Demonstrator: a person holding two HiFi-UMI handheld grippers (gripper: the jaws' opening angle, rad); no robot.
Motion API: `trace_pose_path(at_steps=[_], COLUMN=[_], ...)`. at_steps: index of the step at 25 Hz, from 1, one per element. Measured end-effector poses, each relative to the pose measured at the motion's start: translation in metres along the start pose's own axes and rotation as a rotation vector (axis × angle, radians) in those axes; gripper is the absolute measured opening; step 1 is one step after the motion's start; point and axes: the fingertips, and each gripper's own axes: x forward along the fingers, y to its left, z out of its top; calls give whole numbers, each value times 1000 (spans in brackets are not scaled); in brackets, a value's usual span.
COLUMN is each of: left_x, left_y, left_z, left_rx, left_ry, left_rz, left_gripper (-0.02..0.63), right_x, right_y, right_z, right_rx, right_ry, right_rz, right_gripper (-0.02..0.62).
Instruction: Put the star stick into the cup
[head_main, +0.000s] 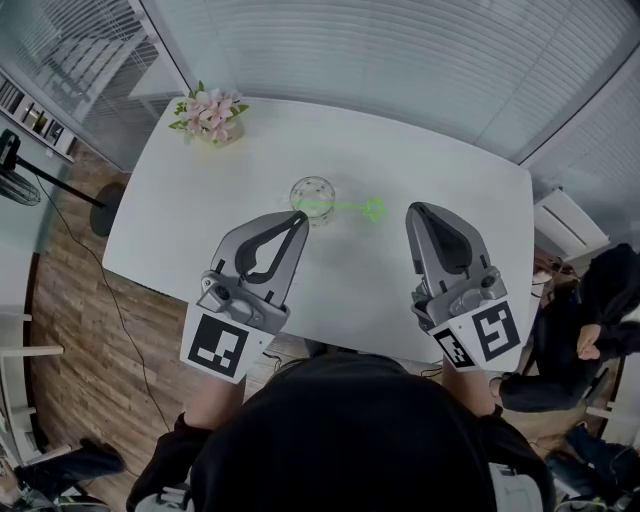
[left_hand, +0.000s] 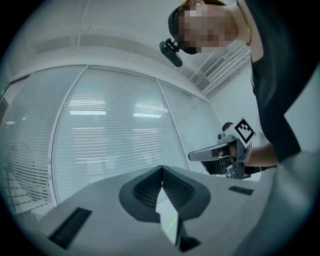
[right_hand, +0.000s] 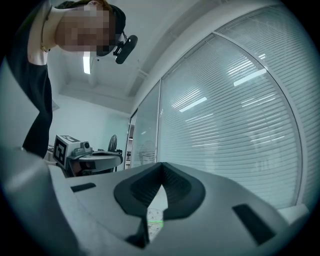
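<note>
On the white desk (head_main: 420, 150) stands a clear cup (head_main: 312, 192). The green stick (head_main: 345, 206) has one end inside the cup, and its star end reaches out over the rim to the right. The left tongs (head_main: 299, 216) are closed and empty, with the tip just beside the cup. The right tongs (head_main: 416, 211) are also closed and empty, near the star. Pink flowers (head_main: 208, 113) stand at the far left corner.
</note>
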Motion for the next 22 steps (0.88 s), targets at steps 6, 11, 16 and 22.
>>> trace_pose_path(at_steps=[6, 11, 16, 22], left_x=[0, 1, 0, 0], left_y=[0, 2, 1, 3], left_z=[1, 2, 1, 4], left_rx=[5, 4, 5, 6], left_ry=[3, -1, -2, -5], left_rz=[-4, 1, 4, 5], left_gripper=[14, 14, 14, 14], right_x=[0, 1, 0, 1], right_y=[0, -2, -1, -1], right_z=[3, 3, 3, 6], right_rx=[-6, -5, -5, -6], right_ry=[0, -2, -6, -7], right_rz=[-7, -10, -11, -11], right_gripper=[3, 3, 3, 3])
